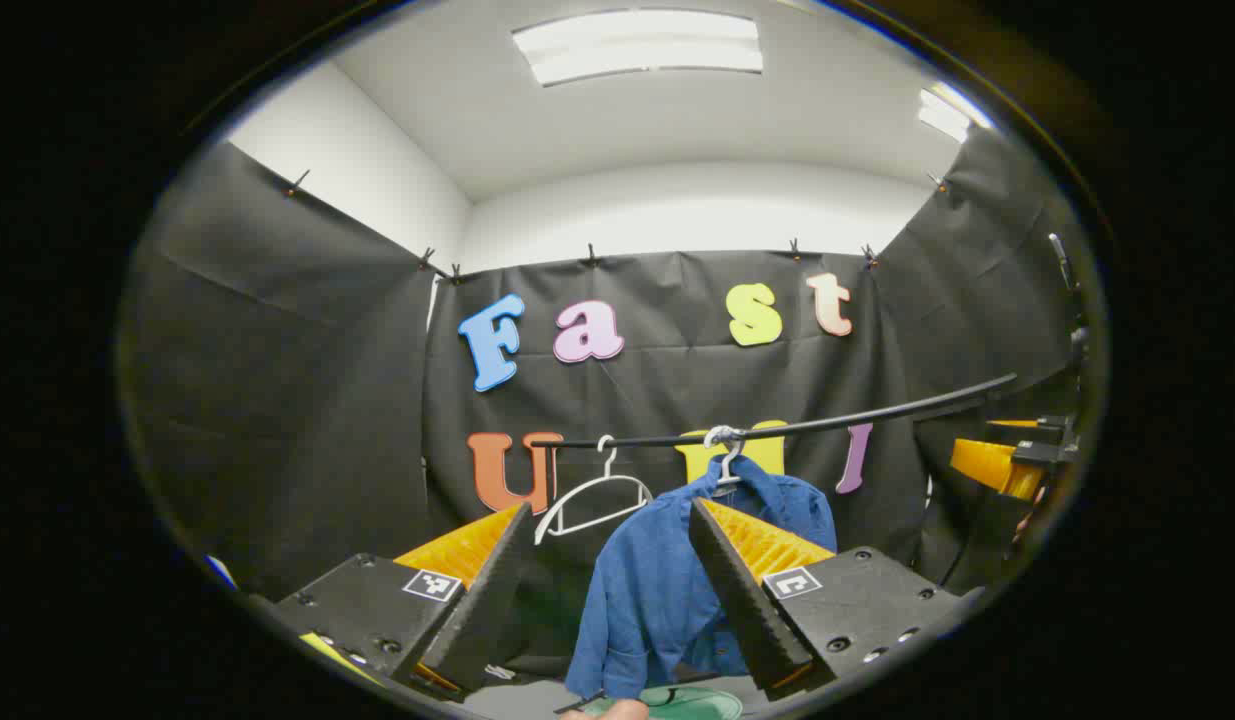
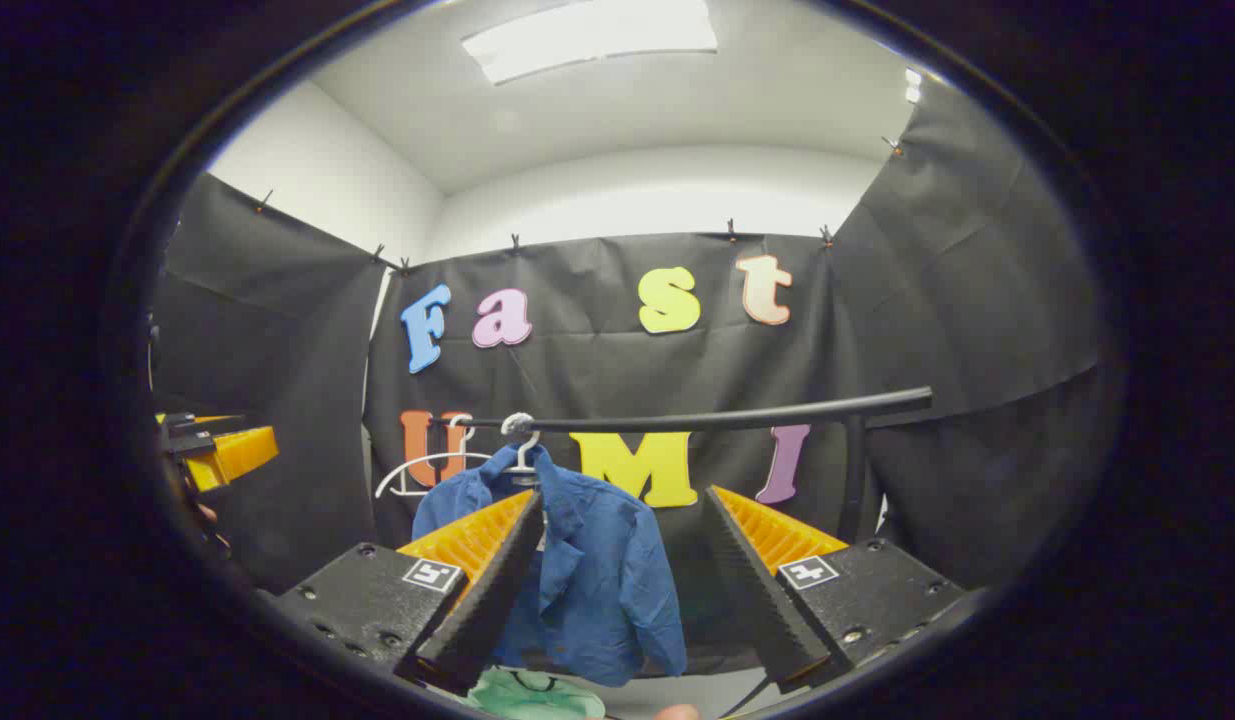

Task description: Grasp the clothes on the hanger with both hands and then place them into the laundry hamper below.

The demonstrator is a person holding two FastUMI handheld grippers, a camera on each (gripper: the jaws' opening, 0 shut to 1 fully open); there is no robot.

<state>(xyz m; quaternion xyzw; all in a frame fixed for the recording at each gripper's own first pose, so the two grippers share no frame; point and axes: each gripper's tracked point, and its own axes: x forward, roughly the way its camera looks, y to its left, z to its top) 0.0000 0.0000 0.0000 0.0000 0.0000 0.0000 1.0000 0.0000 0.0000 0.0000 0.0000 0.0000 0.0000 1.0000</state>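
A blue shirt (image 1: 667, 580) hangs on a white hanger (image 1: 725, 462) from a black rail (image 1: 827, 422) that runs across the far side of the booth, in front of the black cloth wall. A second white hanger (image 1: 595, 495), with nothing on it, hangs on the same rail to the left of the shirt. In the left gripper view the left tool (image 1: 609, 520) stands wide open, its two fingers well apart; it holds nothing, and the shirt is seen farther off, between and behind the fingers. In the right gripper view the right tool (image 2: 625, 505) is also spread wide and grips nothing; the shirt (image 2: 587, 580) hangs beyond it, more toward its left finger, and I cannot tell if that finger touches the cloth. Below the shirt, at the near bottom edge, a pale green thing (image 2: 532, 695) shows in part; it may be the laundry hamper, but too little is visible to be sure. The other tool (image 1: 1007, 465) appears at the far right of the left gripper view.
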